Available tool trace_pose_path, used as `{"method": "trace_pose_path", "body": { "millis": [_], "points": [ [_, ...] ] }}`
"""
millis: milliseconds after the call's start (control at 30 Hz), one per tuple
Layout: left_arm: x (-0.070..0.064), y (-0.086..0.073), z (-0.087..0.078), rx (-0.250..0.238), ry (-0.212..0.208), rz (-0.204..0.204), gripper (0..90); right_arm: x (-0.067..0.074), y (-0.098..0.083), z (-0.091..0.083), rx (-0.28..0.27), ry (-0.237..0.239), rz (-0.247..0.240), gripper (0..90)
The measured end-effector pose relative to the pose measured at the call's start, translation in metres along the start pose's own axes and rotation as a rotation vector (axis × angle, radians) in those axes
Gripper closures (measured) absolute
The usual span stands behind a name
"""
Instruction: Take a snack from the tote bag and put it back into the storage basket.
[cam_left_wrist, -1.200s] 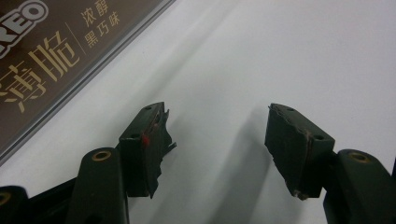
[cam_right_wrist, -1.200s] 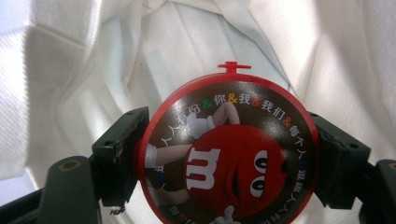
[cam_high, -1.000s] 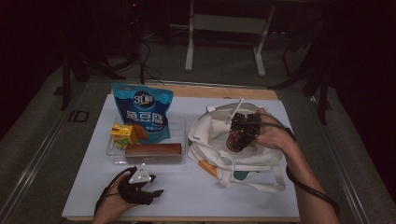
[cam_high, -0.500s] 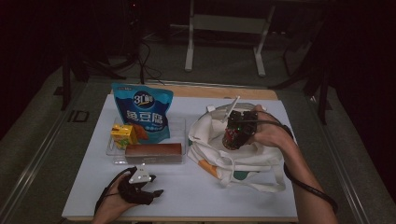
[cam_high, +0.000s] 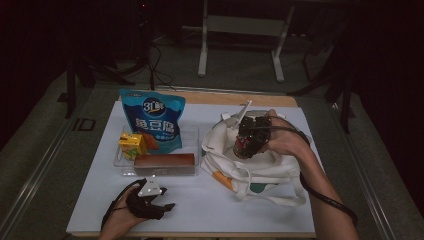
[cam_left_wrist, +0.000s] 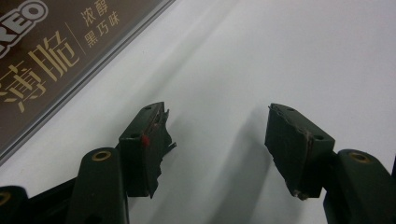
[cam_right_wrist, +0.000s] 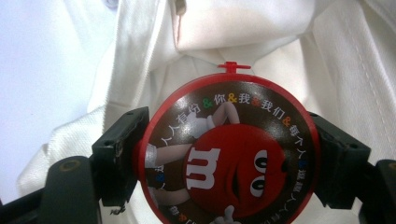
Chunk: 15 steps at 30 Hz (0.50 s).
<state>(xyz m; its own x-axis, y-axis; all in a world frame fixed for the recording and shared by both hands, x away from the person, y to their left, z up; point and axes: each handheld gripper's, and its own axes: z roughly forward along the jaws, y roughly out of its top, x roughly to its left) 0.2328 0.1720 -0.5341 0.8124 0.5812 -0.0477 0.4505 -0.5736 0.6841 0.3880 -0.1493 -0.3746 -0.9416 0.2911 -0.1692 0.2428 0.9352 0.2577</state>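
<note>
My right gripper (cam_high: 243, 145) is clamped on a round candy tub (cam_right_wrist: 229, 154), one jaw on each side of its red-rimmed lid; it hangs just over the white cloth bag (cam_high: 260, 170) on the right half of the table (cam_high: 210, 210), and in the right gripper view the bag's folds lie right behind the tub, with what looks like the bag's mouth just above it; I judge the tub is on its way into the bag, though I cannot tell whether it touches the cloth.

My left gripper (cam_high: 159, 204) rests near the front edge of the table, jaws well apart with nothing between them; bare white surface shows between the pads (cam_left_wrist: 149, 144) in the left gripper view, and the brown biscuit box (cam_left_wrist: 51, 60) lies just beside them.

As for progress, I read this as early in the packing; the blue snack pouch (cam_high: 155, 122), the yellow juice carton (cam_high: 132, 145) and the biscuit box sit together in the clear tray (cam_high: 192, 135) on the left, none of them in the bag; I cannot see whether anything is already inside the bag; what is left, as I judge it, is to lower the tub in, let go, and then bring over the three things in the tray one by one.
</note>
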Motion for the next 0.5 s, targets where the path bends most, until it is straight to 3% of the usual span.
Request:
{"method": "trace_pose_path", "body": {
  "millis": [500],
  "points": [
    [0.0, 0.0, 0.0, 0.001, 0.0, 0.002, 38.7, 0.005, 0.016, -0.008, -0.024, -0.004, -0.035, 23.3]
  ]
}}
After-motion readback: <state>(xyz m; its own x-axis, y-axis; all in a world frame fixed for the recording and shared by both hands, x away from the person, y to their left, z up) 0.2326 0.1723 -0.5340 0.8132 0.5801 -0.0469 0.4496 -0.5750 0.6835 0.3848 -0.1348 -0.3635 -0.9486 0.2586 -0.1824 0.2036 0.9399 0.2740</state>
